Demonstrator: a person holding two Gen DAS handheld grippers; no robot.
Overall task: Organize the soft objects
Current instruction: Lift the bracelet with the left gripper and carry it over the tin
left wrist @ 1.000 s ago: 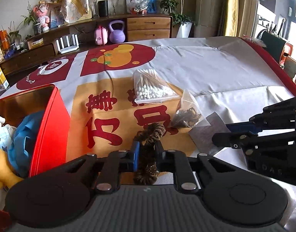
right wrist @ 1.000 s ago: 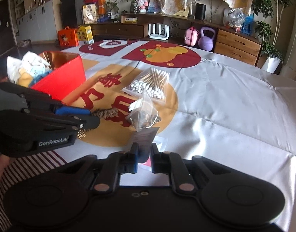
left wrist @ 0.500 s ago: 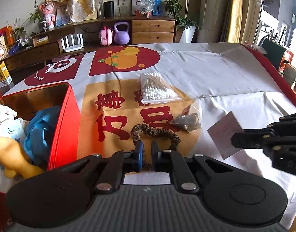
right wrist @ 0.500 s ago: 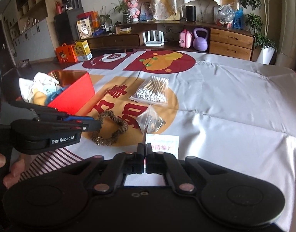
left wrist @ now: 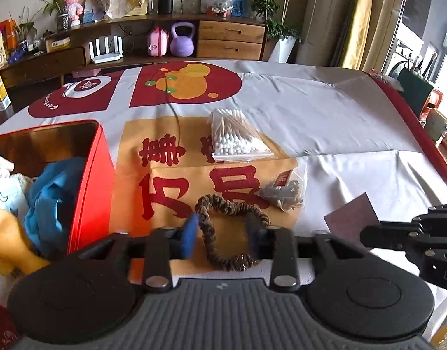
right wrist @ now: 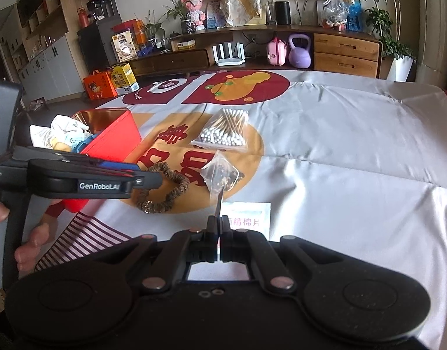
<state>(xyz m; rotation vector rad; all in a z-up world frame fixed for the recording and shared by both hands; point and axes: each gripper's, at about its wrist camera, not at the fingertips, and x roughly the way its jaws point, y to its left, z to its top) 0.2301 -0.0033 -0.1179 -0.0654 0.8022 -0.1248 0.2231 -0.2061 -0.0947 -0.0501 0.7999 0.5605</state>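
A brown scrunchie (left wrist: 231,230) lies flat on the tablecloth, also in the right wrist view (right wrist: 162,188). My left gripper (left wrist: 222,234) is open just above it, one finger on each side. My right gripper (right wrist: 218,224) is shut on a thin flat packet (right wrist: 219,204) held edge-on; from the left wrist view the packet (left wrist: 350,221) looks like a dark sheet. A red box (left wrist: 90,180) at the left holds blue and white cloths and a yellow soft toy (left wrist: 7,242).
A bag of cotton swabs (left wrist: 235,137) and a small clear bag of dark bits (left wrist: 284,192) lie past the scrunchie. A white pad packet (right wrist: 246,217) lies under my right gripper. A sideboard (right wrist: 282,49) stands beyond the table's far edge.
My left gripper has let go of the scrunchie and opened; the scrunchie now lies flat on the cloth. My right gripper has lifted the thin packet and drawn back.
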